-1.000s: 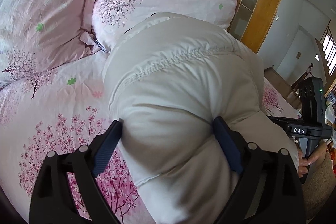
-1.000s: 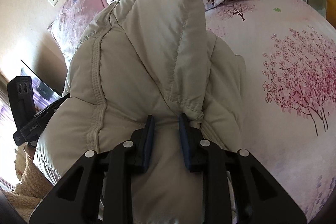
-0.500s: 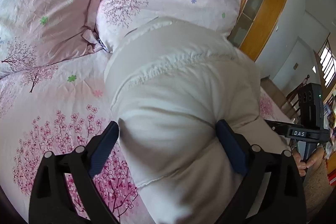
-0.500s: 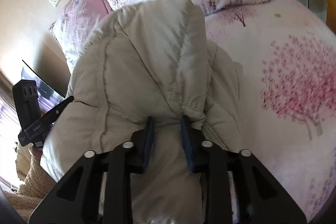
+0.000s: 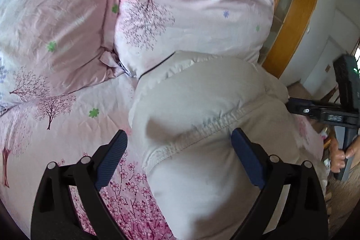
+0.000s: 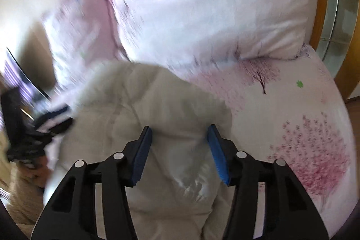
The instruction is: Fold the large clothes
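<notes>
- The beige puffer jacket [image 5: 202, 105] lay bunched on the bed [image 5: 67, 109], its far end touching the pink floral pillow [image 5: 191, 15].
- The left hand-held gripper [image 5: 178, 150] stood with its jaws spread wide; the right blue pad [image 5: 245, 156] pressed into the jacket's side, while the left one hung over the flowered sheet beside it.
- A stitched seam [image 5: 202, 129] ran across the jacket between those pads.
- The right hand-held gripper [image 6: 180, 147] was also parted wide above the jacket [image 6: 157, 105], gripping nothing; that view was blurred.
- A wooden cabinet [image 5: 292, 15] stood beyond the pillow.
</notes>
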Tool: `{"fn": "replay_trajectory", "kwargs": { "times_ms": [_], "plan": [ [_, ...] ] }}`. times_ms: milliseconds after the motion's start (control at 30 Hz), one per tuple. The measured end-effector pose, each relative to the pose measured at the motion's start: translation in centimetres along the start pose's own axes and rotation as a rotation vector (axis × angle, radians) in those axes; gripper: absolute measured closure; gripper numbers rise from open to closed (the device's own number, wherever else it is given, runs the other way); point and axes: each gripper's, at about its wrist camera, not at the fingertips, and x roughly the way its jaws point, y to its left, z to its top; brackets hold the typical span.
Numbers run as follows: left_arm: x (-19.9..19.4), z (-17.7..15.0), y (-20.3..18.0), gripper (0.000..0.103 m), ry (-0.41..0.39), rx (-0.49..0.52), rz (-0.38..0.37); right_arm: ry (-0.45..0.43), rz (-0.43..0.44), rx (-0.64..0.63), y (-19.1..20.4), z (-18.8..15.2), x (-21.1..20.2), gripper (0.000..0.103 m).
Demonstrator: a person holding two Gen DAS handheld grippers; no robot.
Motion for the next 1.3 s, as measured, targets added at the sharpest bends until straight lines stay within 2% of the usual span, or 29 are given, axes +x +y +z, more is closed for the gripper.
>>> {"fn": "replay_trajectory", "kwargs": {
  "times_ms": [100, 200, 367, 500, 567, 800, 867, 967, 1033, 1167, 1300],
  "plan": [
    [0.8, 0.0, -0.1, 0.009, 0.029, -0.005, -0.017, 0.089, -0.032, 0.004, -0.6, -0.4, 2.0, 0.05],
    [1.7, -0.2, -0.3, 0.008, 0.039, -0.008, -0.024, 0.138, -0.048, 0.012, -1.3, -0.7, 3.0, 0.05],
    [1.5, -0.4, -0.6, 0.01, 0.016, -0.018, -0.026, 0.184, -0.011, 0.049, -2.4, -1.4, 4.3, 0.049],
    [-0.7, -0.5, -0.7, 0.011, -0.019, -0.021, -0.036, 0.13, -0.005, 0.041, -2.4, -1.6, 3.3, 0.049],
    [-2.2, -1.0, -1.0, 0.011, -0.043, 0.004, -0.018, 0.058, 0.001, 0.042, -2.5, -2.3, 1.5, 0.049],
    [-4.5, -3.6, -2.2, 0.011, -0.029, 0.075, -0.021, -0.155, 0.132, 0.042, -1.8, -7.2, -5.5, 0.049],
    [-4.5, -4.1, -2.7, 0.011, -0.022, 0.095, -0.012, -0.181, 0.154, 0.031, -1.4, -8.6, -6.4, 0.049],
    [-4.0, -4.7, -3.1, 0.011, -0.016, 0.112, 0.006, -0.181, 0.111, -0.001, -0.6, -10.9, -6.1, 0.049],
    [-3.5, -4.9, -2.9, 0.01, 0.0, 0.095, -0.01, -0.159, 0.09, 0.012, -0.8, -12.0, -5.1, 0.049],
    [-2.5, -5.4, -3.1, 0.009, 0.026, 0.094, -0.024, -0.097, 0.171, 0.132, -3.0, -13.4, -2.1, 0.046],
    [-1.7, -5.7, -3.4, 0.008, 0.036, 0.088, -0.031, -0.097, 0.243, 0.21, -4.6, -14.4, -0.4, 0.045]
  ]
}}
